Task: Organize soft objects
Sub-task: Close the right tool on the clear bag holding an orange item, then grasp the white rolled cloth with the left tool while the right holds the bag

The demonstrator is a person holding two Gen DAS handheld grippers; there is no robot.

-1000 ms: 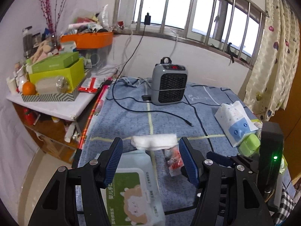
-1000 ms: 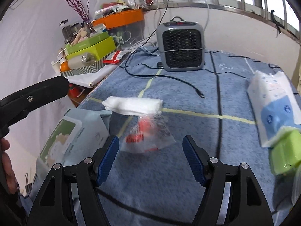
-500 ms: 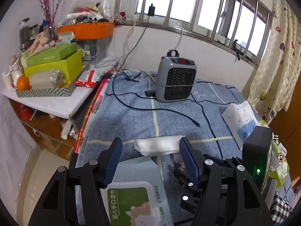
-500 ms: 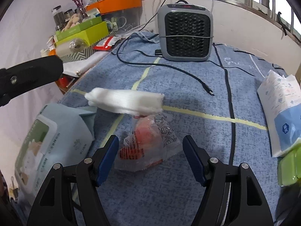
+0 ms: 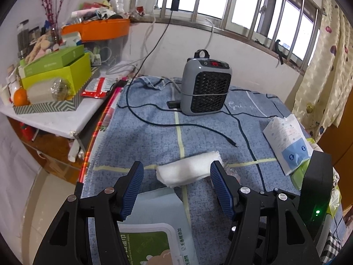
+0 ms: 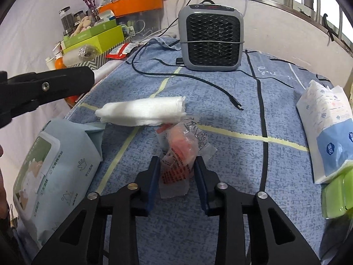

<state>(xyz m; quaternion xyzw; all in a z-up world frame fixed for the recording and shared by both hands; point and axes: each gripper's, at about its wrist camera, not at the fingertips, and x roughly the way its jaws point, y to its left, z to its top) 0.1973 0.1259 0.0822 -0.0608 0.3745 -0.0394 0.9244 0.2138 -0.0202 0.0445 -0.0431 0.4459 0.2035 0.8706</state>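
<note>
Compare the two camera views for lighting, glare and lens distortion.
Left wrist view: the barred window is blown out to white, its bars bow with fisheye curvature, and black vignette fills the corners. Right wrist view: soft, even daylight on the blue cloth, faint shadow under the white rolled towel, sharp throughout, straight cloth lines curve.

One white towel roll (image 6: 143,112), one clear crinkled packet (image 6: 183,152), one wipes pack (image 6: 55,172), one tissue pack (image 6: 328,130).

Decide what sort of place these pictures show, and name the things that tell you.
Probably a lived-in room at home, perhaps a bedroom: a blue patterned cloth covers the work surface, a small space heater stands by a barred window, and a cluttered side shelf holds boxes and jars.
</note>
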